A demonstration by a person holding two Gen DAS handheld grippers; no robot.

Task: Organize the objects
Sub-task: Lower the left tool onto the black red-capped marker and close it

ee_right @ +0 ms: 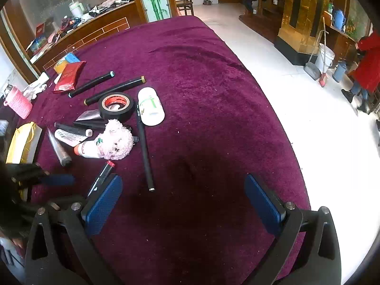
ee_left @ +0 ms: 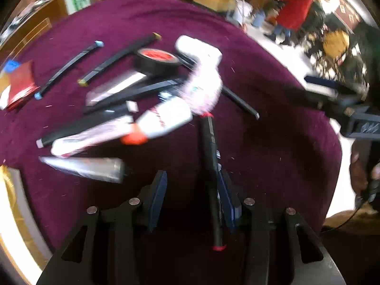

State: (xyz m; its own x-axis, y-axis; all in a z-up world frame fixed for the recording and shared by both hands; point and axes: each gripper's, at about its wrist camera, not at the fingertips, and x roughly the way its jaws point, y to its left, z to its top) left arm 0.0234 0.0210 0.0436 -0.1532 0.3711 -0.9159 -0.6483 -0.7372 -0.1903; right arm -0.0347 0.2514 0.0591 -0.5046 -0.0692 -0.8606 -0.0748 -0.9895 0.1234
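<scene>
A heap of objects lies on the maroon cloth table [ee_right: 213, 83]: black tape roll [ee_right: 116, 106], white bottle [ee_right: 150, 106], pink plush toy [ee_right: 116, 140], tubes, and several black markers. My left gripper [ee_left: 192, 194] is open, with a black red-capped marker [ee_left: 211, 166] lying against its right finger; the marker also shows in the right wrist view [ee_right: 102, 177]. My right gripper [ee_right: 185, 204] is wide open and empty above bare cloth, right of a long black marker [ee_right: 144, 147].
A red packet [ee_right: 68, 77], a pink bottle [ee_right: 17, 103] and a yellow bag [ee_right: 22, 142] lie at the table's left. The table edge runs along the right, with white floor beyond. A person in red [ee_right: 367, 71] stands far right.
</scene>
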